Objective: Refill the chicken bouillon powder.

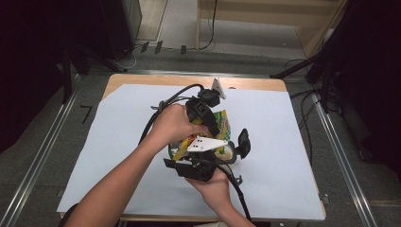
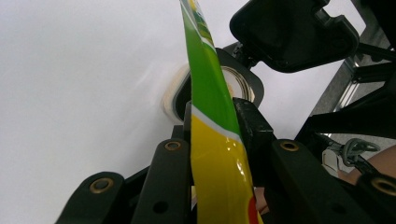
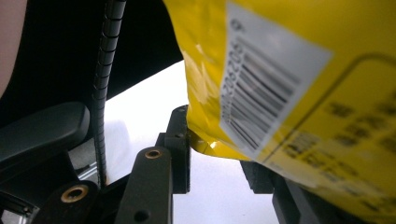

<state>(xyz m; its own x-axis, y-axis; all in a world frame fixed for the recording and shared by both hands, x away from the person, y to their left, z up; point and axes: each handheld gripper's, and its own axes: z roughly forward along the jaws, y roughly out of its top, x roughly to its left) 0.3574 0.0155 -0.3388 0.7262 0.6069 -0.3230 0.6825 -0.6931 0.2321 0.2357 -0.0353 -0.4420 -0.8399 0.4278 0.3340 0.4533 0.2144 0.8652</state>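
While both hands hold steady, the work in hand reads as a two-claw hold on the bag (image 1: 222, 124), raised over the middle of the sheet (image 1: 118, 142).

Left: left hand (image 1: 175, 124) is over the sheet's middle. The left gripper (image 2: 212, 116) is clamped on the bag's thin green-and-yellow edge, with a pad pressed on each face of the film. The bag stands edge-on and nearly upright in the left gripper view.

Centre: the bag is clear of the sheet and not resting on it. A beige ring (image 1: 228, 152) lies flat on the sheet, just right of its middle. Whether it is a tape roll or a low cup is unclear.

Right: right hand (image 1: 215, 187) is near the sheet's front edge. The right gripper (image 3: 219, 154) has the bag's barcode corner between its jaws. One pad touches the bottom seam; the other is hidden behind the film. Cannot tell whether this claw is gripping or only bracketing the corner.

Judgement: step is mid-hold, probably readying the bag to be pulled open or tipped.

Next move calls for a sure bite by the right claw on the seam first. After that, a slow, even pull against the left grip, keeping the bag over the sheet's middle. The film looks slick, so a slip at the right corner is the likely failure.
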